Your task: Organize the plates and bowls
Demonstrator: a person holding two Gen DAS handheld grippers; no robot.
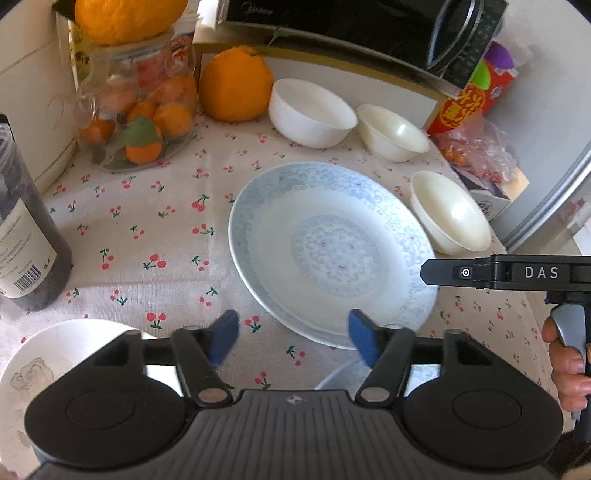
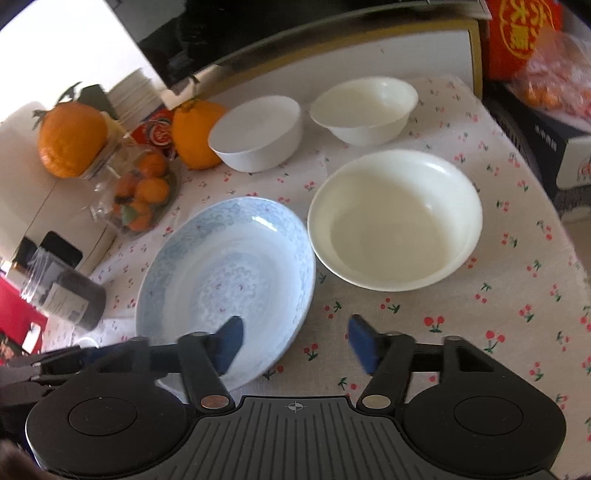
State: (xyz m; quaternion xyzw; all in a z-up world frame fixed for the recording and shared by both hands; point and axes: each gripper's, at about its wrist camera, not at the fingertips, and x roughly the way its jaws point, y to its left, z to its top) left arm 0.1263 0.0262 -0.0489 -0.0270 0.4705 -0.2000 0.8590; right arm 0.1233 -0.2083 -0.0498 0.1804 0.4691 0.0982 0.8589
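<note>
"DAS" lettering shows on the right gripper (image 1: 513, 273), and "Midea" on the black microwave (image 1: 351, 26) at the back. Clear glass jar (image 1: 144, 110) holds small oranges with a big one on top. Pale blue patterned plate (image 1: 325, 251) sits mid cherry-print tablecloth (image 1: 147, 229), cream bowl (image 2: 395, 218) just beside it, empty. Left gripper (image 1: 293, 338) and the right one both gape, holding nothing.

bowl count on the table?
3: white bowl at the back beside the orange, cream bowl to its right, big cream bowl beside the blue plate. More may be hidden.
</note>
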